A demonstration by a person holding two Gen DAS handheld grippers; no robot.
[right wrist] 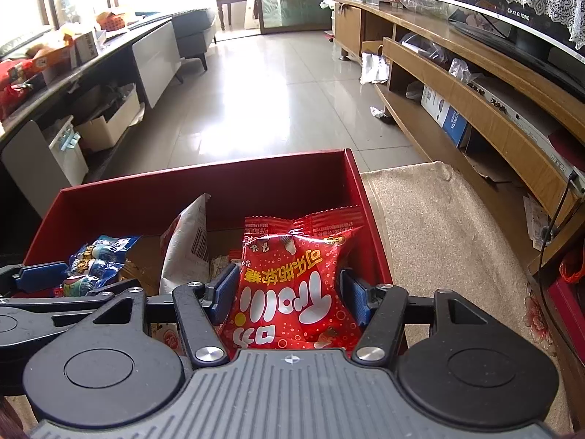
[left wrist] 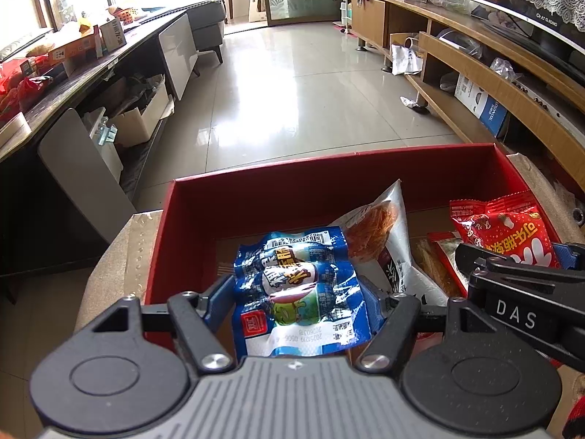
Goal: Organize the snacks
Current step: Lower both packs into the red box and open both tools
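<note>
A bright living room with a glossy tiled floor [left wrist: 292,91], a long dark sideboard on the left and a wooden TV unit [right wrist: 475,84] on the right. In the foreground, an open red cardboard box [left wrist: 329,168] sits on a beige, textured covering [right wrist: 438,219]; what lies under that covering cannot be told.

Inside the box are several snack packets. The left gripper [left wrist: 298,292] points down into the box with a blue packet [left wrist: 298,285] between its fingers [left wrist: 219,292]. The packet is crinkled and fills the gap, and the blue pads sit at its two edges, so it looks held. Behind it a white packet [left wrist: 384,234] leans upright.

The right gripper [right wrist: 289,292] also angles down into the box, at its right side, straddling a red packet [right wrist: 292,281] of soft sweets. Its fingers [right wrist: 225,291] stand apart with the bag between them. The left pad is just at the bag's edge and the right pad is close beside it. Whether they press cannot be told; it appears released or nearly so.

Both packets look light, puffy and soft, with slick foil film that crumples and may slide. The best hold would likely be across the middle of the bag or on a flat sealed edge, squeezing gently so the contents are not crushed.
</note>
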